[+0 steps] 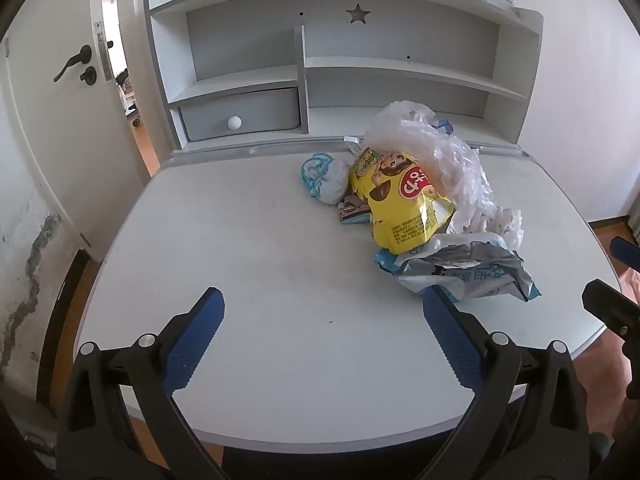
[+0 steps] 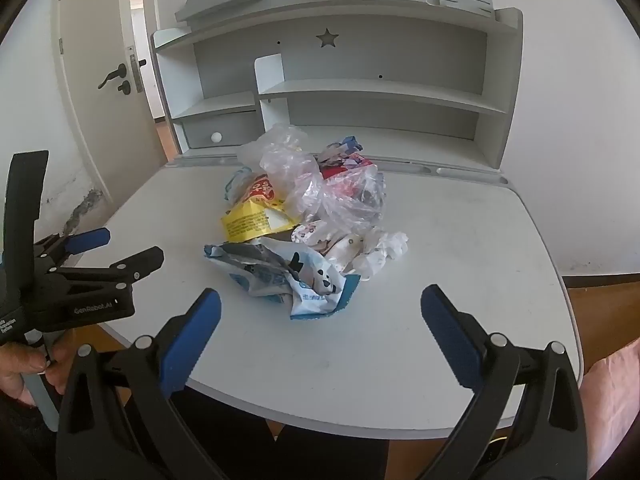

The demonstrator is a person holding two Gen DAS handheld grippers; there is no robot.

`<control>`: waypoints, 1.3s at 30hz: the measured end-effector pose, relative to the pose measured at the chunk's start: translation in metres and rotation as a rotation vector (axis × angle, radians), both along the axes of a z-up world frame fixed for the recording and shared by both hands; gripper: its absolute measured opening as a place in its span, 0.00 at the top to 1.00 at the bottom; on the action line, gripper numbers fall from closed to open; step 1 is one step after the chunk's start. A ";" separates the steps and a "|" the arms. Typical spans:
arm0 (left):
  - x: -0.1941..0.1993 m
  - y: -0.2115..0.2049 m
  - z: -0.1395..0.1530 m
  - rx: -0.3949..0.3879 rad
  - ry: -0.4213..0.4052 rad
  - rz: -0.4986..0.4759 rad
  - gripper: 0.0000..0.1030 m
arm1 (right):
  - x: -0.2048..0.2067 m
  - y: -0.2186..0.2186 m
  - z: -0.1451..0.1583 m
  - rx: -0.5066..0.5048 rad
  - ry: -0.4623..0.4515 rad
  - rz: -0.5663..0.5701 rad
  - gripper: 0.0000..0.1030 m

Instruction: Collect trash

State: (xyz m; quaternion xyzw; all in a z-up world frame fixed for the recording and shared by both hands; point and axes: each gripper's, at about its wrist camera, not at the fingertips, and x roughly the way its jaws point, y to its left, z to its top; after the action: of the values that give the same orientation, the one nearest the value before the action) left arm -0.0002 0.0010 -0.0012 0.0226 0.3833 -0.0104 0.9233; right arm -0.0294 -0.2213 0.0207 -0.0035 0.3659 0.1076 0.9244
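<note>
I hold the left claw [image 1: 323, 312] and the right claw [image 2: 320, 308] spread wide and empty above the near bench [image 1: 248, 280] edge, angled down for the approach. At 12 o'clock from the right claw lies the trash pile: blue-white wrapper [image 2: 308, 280], yellow snack bag [image 2: 252, 216], clear plastic bag [image 2: 320, 176], heaped for one gathering.

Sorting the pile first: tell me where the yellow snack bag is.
The yellow snack bag lies mid-pile on the desk, left of the clear plastic bag and behind the blue-and-white wrapper.
</note>
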 end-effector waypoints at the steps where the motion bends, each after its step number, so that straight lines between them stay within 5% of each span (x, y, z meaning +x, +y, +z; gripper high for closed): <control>1: 0.000 0.000 0.000 0.000 0.000 -0.001 0.06 | -0.001 0.002 -0.002 -0.002 -0.002 0.000 0.06; 39: -0.003 -0.002 0.008 -0.004 -0.004 -0.008 0.06 | -0.008 0.007 0.006 -0.002 -0.023 0.021 0.06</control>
State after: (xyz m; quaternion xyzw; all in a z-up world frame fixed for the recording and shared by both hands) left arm -0.0033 -0.0014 0.0070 0.0222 0.3814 -0.0148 0.9240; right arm -0.0373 -0.2142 0.0270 -0.0098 0.3554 0.1171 0.9273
